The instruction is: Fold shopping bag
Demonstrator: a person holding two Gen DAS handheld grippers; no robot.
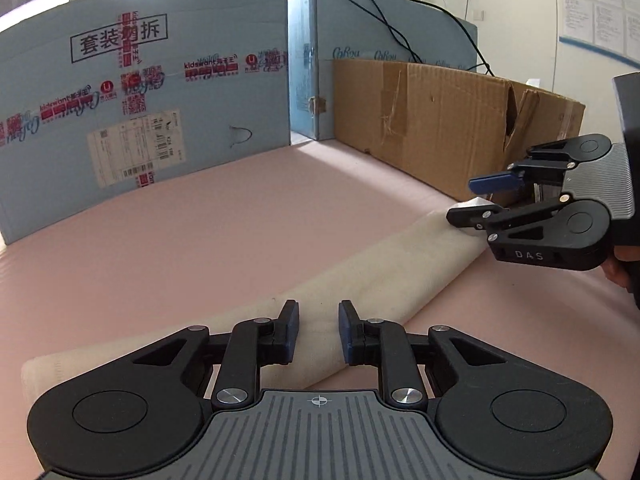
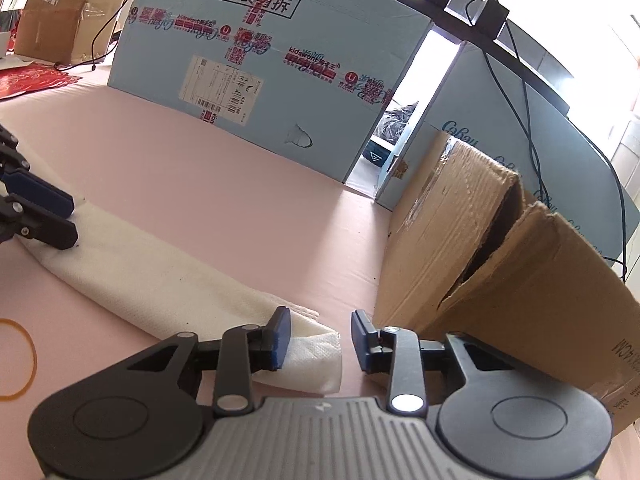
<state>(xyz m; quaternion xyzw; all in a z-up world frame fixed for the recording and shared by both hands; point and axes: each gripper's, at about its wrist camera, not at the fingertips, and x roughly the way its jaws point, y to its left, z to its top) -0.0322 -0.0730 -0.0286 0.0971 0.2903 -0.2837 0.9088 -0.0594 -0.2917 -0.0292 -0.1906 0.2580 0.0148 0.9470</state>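
Note:
A cream cloth shopping bag (image 1: 380, 268) lies folded into a long narrow strip on the pink table (image 1: 160, 240). My left gripper (image 1: 319, 332) hovers over the strip toward its left end. Its blue pads stand apart with flat cloth showing in the gap and no pinch visible. My right gripper (image 2: 320, 340) is at the strip's other end, jaws wide, with the bag's layered end (image 2: 316, 356) lying between the fingers and loose beside the left pad. In the right wrist view, the left gripper (image 2: 60, 220) shows at the far end of the bag (image 2: 160, 272).
A tall light-blue printed carton (image 1: 160, 100) walls off the back. A torn brown cardboard box (image 2: 500, 280) stands close on the right of the bag's end. A yellow rubber band (image 2: 24, 360) lies on the table near the left edge. Black cables (image 2: 520, 100) hang behind.

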